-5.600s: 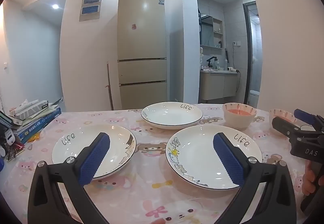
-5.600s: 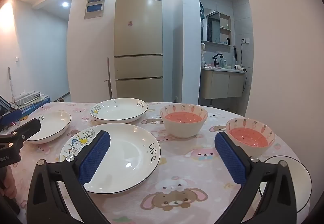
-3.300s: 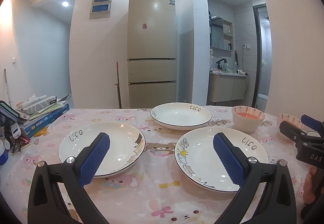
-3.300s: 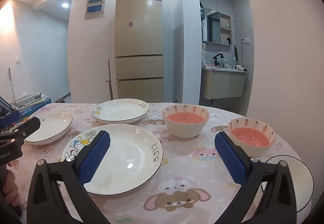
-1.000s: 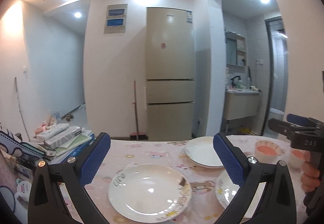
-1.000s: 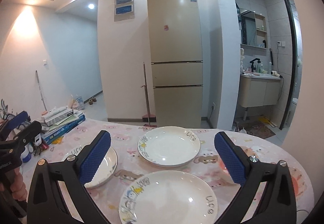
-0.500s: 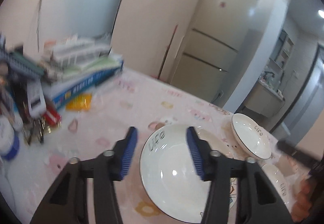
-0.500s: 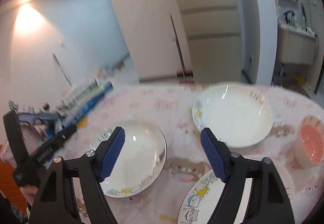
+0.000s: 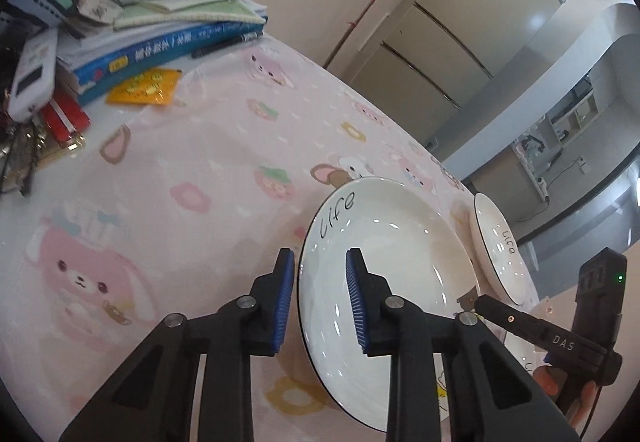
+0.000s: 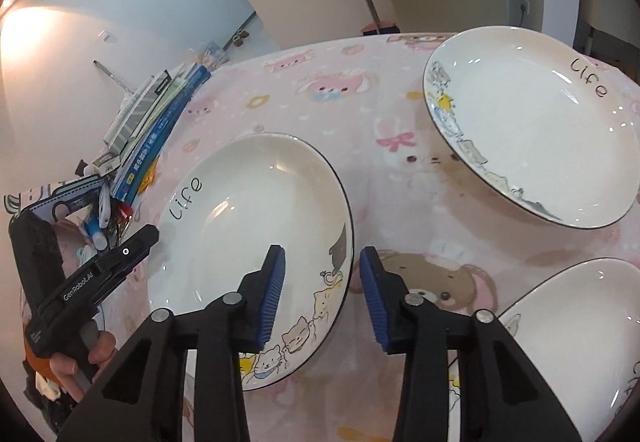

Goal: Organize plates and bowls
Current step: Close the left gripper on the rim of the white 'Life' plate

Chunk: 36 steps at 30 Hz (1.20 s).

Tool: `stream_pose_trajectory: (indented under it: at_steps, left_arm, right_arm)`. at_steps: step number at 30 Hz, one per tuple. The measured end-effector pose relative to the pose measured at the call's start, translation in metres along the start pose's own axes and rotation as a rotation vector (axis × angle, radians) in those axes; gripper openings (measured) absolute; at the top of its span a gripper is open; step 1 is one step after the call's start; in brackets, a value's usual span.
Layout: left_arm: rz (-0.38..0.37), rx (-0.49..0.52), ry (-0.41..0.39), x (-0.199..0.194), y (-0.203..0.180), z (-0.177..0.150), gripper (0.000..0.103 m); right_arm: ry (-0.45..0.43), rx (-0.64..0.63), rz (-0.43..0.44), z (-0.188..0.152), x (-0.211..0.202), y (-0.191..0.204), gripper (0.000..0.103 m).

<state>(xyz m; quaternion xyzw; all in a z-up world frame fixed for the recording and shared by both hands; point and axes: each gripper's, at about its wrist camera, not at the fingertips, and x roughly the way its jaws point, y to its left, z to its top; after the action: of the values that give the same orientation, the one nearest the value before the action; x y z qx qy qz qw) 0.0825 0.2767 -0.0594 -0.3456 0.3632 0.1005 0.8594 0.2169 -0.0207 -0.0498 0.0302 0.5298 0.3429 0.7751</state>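
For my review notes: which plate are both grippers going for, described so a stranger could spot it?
On the pink cartoon tablecloth, find the book stack at the table's edge. The plate nearest it is the target, the only one with fingers straddling opposite rims.

The right tool [image 10: 322, 286], jaws just closing, straddles the near plate [image 10: 240, 226] rim — pads not touching — left tool [image 10: 120, 254] opposite.
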Motion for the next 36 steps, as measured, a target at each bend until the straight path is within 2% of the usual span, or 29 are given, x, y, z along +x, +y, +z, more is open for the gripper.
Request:
stream_pose_trajectory:
  at_steps: [4, 6, 9, 15, 22, 31, 36]
  left_arm:
    - [0.011, 0.015, -0.021, 0.005, 0.000, -0.001, 0.024]
    - [0.001, 0.001, -0.005, 0.008, 0.004, -0.001, 0.019]
    - [-0.024, -0.035, 0.019, 0.013, 0.009, 0.000, 0.016]
    - [-0.017, -0.040, 0.046, 0.021, 0.009, -0.002, 0.015]
    - [-0.013, -0.030, 0.047, 0.023, 0.006, -0.002, 0.014]
    - [0.023, -0.007, 0.047, 0.021, 0.001, -0.004, 0.014]
    - [0.018, 0.006, 0.024, 0.010, -0.004, -0.003, 0.014]
  right_arm:
    - [0.013, 0.015, 0.029, 0.003, 0.007, -0.005, 0.030]
    - [0.018, 0.020, 0.035, 0.003, 0.008, -0.008, 0.025]
    - [0.019, 0.027, 0.045, 0.004, 0.010, -0.011, 0.020]
    - [0.045, 0.051, 0.062, 0.005, 0.022, -0.018, 0.009]
    - [0.029, 0.080, 0.100, 0.002, 0.022, -0.025, 0.009]
    - [0.031, 0.069, 0.083, 0.001, 0.020, -0.023, 0.009]
    - [0.018, 0.069, 0.093, 0.001, 0.010, -0.020, 0.009]
